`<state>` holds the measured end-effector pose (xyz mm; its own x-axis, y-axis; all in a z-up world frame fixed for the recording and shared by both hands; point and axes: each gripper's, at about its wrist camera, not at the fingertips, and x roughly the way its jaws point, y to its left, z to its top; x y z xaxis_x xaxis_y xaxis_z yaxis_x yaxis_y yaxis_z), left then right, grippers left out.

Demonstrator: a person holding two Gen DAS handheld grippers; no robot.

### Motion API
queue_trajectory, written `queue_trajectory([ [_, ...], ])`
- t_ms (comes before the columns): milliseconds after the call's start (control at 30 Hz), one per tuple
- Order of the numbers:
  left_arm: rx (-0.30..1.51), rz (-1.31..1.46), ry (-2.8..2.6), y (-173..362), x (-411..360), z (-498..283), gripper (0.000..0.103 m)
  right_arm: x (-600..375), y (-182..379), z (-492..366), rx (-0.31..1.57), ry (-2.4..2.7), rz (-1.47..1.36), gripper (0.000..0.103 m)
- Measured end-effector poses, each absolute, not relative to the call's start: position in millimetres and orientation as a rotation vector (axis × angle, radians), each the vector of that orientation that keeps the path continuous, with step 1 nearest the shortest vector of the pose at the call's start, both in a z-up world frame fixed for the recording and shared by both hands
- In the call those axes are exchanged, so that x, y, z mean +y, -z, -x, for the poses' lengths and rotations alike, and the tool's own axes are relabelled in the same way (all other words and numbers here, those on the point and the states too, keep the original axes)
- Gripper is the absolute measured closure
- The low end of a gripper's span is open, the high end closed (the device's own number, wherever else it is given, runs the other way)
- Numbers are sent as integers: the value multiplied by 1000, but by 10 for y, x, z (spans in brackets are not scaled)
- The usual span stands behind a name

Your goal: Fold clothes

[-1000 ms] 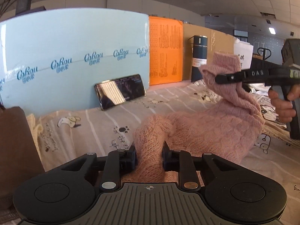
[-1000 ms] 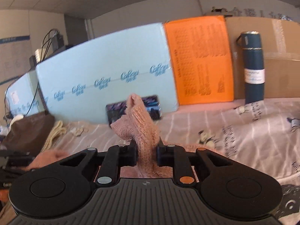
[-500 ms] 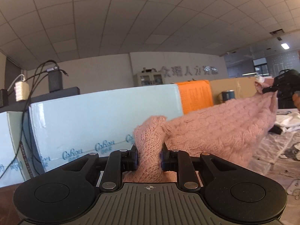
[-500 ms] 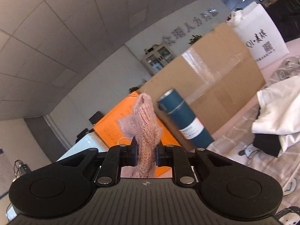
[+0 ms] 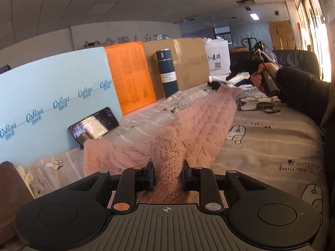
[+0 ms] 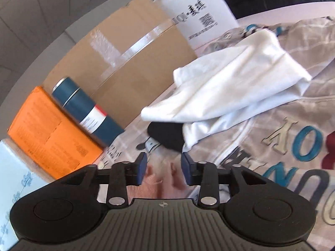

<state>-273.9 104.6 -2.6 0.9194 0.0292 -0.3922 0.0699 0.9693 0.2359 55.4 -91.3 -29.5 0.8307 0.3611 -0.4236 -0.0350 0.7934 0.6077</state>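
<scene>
Left wrist view: I start at my left tool (image 5: pixel 167 176), whose two dark fingers are clamped tight on a bunched fold of the pink sweater (image 5: pixel 201 121).
Right tool: from this same view I see it as a black handle held up in a hand (image 5: pixel 258 79) with a dark sleeve, well apart from the sweater's far end.
Right wrist view: my right tool (image 6: pixel 163 168) has its blue-padded fingers (image 6: pixel 141 167) standing wide apart with nothing pinched; blurred pink knit shows low between and beneath them.
Sweater position: it lies stretched along the bed (image 5: pixel 272 146), running from my left tool away toward the far edge, with one sleeve spread off to the left near a phone (image 5: pixel 94 124).
Sweater look: chunky cable knit, fuzzy and soft, pale dusty pink, thick ridged braids along its length, looser and hairier where it is gathered in the grip.
Bed cover: smooth grey-beige cloth with thin pale stripes and small cartoon animal prints.
Backdrop: a light blue foam board (image 5: pixel 52 96), a flat orange printed sheet (image 5: pixel 130 79) and a taped brown cardboard box (image 5: pixel 188 62) stand along the far side; a dark blue cylindrical flask (image 5: pixel 167 73) stands upright before the box.
Other clothes: a crumpled smooth white garment (image 6: pixel 230 83) lies over a black one (image 6: pixel 167 136), on a beige garment (image 6: pixel 293 146) with large teal letters.
</scene>
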Motion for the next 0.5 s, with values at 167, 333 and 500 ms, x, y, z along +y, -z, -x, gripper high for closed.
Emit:
queue_trajectory([
  [167,409,-327,-13,49,939,2711,53,-907,-23,-297,495,-242,-590,35],
  [333,382,-322,-21,12,880,2592,35,-493,-233,-106,620,-504,-609,26],
  [500,378,-317,29,34,805,2567,86,338,-130,-22,825,-621,-469,26],
])
